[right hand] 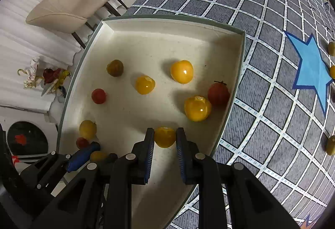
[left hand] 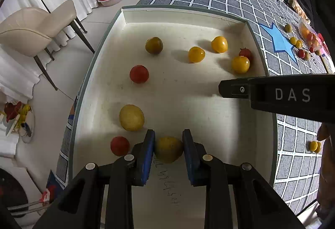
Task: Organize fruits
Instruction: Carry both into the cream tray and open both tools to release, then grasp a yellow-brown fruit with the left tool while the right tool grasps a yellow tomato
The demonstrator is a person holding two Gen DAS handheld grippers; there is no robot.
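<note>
Jaws on both grippers pinch fruit. Left gripper [left hand: 168, 150] clamps a dull yellow-green fruit [left hand: 168, 149] between its blue pads, hanging low over the white tray [left hand: 184, 12], near the tray's close end. Right gripper [right hand: 165, 137] is closed on a smaller yellow fruit [right hand: 165, 137], also over the tray, close to the right wall.

Just left of the left jaws sit a red fruit [left hand: 119, 145] and a pale yellow fruit [left hand: 131, 117]. Ahead of the right jaws lie an orange-yellow fruit [right hand: 197, 108] touching a red stemmed one [right hand: 218, 93]. More fruit waits on the checked tabletop [right hand: 272, 19], well right of both jaws.

Likely step: drop both fruits into the tray. Risks: round fruit rolls on release and knocks neighbours; the right one could bounce off the wall; the two grippers are close together and may bump; too hard a squeeze could split soft skin. Whether either fruit touches the tray floor cannot be told.
</note>
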